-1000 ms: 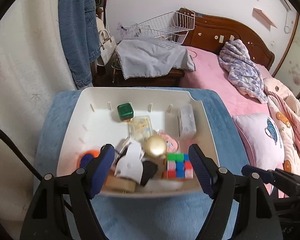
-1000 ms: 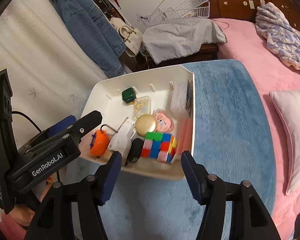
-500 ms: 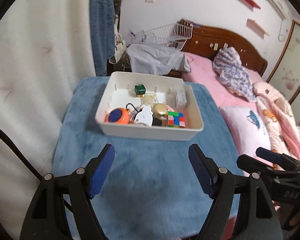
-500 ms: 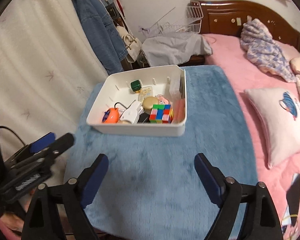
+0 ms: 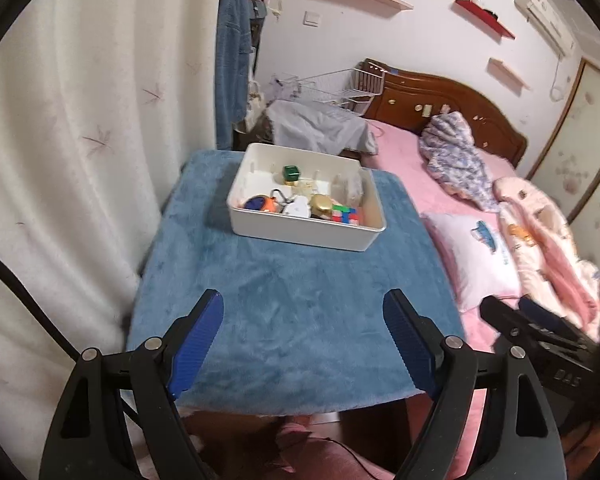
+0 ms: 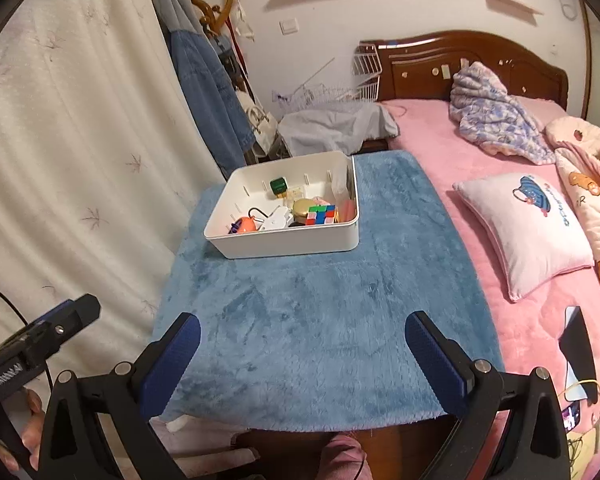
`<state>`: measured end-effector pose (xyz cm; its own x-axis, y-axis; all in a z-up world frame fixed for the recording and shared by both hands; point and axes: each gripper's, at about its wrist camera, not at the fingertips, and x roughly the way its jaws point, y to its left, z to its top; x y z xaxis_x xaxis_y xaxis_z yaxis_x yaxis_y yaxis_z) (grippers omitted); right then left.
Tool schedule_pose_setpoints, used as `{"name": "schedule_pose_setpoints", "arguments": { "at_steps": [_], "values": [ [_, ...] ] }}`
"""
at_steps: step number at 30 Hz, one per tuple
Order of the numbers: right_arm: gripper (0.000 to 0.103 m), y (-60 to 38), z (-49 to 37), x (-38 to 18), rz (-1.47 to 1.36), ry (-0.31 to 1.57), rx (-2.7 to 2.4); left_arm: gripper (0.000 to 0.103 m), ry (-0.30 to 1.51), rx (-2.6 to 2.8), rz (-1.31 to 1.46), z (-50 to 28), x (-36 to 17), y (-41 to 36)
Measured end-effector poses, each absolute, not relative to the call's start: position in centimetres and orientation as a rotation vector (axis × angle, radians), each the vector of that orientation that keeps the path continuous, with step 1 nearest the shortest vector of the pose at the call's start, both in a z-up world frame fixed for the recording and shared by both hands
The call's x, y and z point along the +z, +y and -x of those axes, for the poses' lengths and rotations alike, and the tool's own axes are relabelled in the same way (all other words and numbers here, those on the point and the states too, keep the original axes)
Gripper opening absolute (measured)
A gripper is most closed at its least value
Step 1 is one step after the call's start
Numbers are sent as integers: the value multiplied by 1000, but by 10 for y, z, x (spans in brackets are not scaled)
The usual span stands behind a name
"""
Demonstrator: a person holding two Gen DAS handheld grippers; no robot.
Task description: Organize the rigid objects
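From the left wrist view, the left gripper (image 5: 303, 324) hangs over the near end of the desk (image 5: 300, 300), which is covered in blue plush. Its blue-padded fingers (image 5: 198, 340) stand wide apart with nothing between them. Toward the far end of the desk sits a white bin (image 5: 306, 236). Inside it, along the near wall, lie an orange gadget (image 5: 260, 203), a white piece (image 5: 298, 210), a gold lid (image 5: 321, 202) and a puzzle cube (image 5: 346, 215); a green box (image 5: 291, 173) sits by the far wall. The right gripper (image 5: 540, 328) shows at the right edge, over the pink bed (image 5: 412, 160); its fingers cannot be judged from here.

From the right wrist view, the right gripper (image 6: 303, 350) also hovers above the near part of the desk (image 6: 320, 320), fingers (image 6: 436, 364) spread wide and holding nothing. The bin (image 6: 292, 242) stands well beyond them, with the cube (image 6: 320, 214), gold lid (image 6: 305, 207), orange gadget (image 6: 244, 225) and green box (image 6: 278, 185) inside. The left gripper (image 6: 40, 340) pokes in at the lower left. A pillow (image 6: 528, 228) lies on the bed (image 6: 440, 152) to the right.
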<state>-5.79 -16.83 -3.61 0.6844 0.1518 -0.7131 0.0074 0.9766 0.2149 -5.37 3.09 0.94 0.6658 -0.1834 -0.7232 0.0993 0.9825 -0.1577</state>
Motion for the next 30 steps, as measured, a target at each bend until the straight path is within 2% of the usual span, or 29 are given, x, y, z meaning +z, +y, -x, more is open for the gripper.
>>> {"name": "schedule_pose_setpoints", "arguments": {
  "at_steps": [7, 12, 17, 24, 30],
  "values": [
    [103, -165, 68, -24, -196, 746, 97, 84, 801, -46, -123, 59, 9, 0],
    [102, -174, 49, -17, -212, 782, 139, 84, 814, -33, -114, 34, 12, -18],
    [102, -186, 31, -6, -194, 736, 153, 84, 761, 56, -170, 9, 18, -37],
    [102, -200, 7, -10, -218, 745, 163, 84, 783, 104, -75, -3, 15, -31],
    [102, -192, -11, -14, -198, 791, 191, 84, 727, 126, -61, -5, 22, -29]
  ]
}}
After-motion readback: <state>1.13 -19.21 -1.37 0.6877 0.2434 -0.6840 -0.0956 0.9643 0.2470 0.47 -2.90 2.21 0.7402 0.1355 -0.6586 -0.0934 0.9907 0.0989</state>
